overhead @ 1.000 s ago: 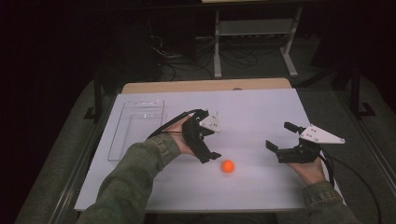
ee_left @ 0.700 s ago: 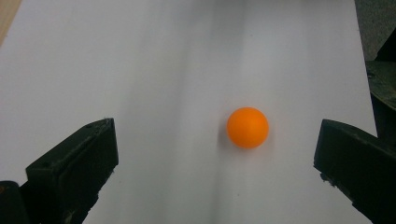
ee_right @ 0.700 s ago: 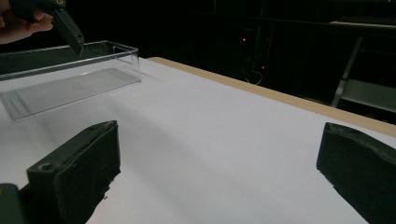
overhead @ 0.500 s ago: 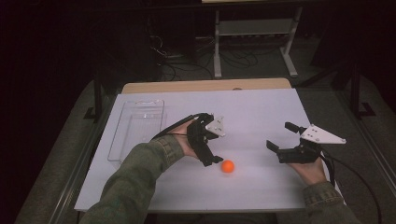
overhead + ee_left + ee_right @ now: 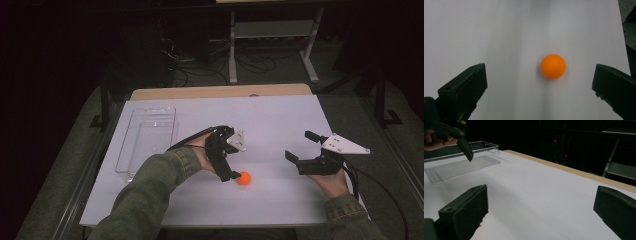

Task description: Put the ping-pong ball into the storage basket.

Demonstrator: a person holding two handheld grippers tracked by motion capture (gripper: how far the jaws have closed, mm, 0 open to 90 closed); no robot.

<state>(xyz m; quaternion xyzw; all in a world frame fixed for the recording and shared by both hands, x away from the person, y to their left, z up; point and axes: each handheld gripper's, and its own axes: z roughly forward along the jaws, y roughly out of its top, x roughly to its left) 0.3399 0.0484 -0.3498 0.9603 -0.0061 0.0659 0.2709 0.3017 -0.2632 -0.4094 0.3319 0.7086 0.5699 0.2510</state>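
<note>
White table (image 5: 280, 120) in a dark room. Orange ball (image 5: 244, 178) rests on it, well right of the clear tray (image 5: 145, 142) at the left edge. Left gripper (image 5: 227, 170) sits just left of the ball, jaws spread wide, ball between them, untouched. Right gripper (image 5: 300, 150), well right of the ball, jaws wide, empty.

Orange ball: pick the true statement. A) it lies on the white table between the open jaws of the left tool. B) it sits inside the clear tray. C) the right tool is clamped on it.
A: the orange ball lies on the white table, untouched, between the left tool's spread jaws.
</note>
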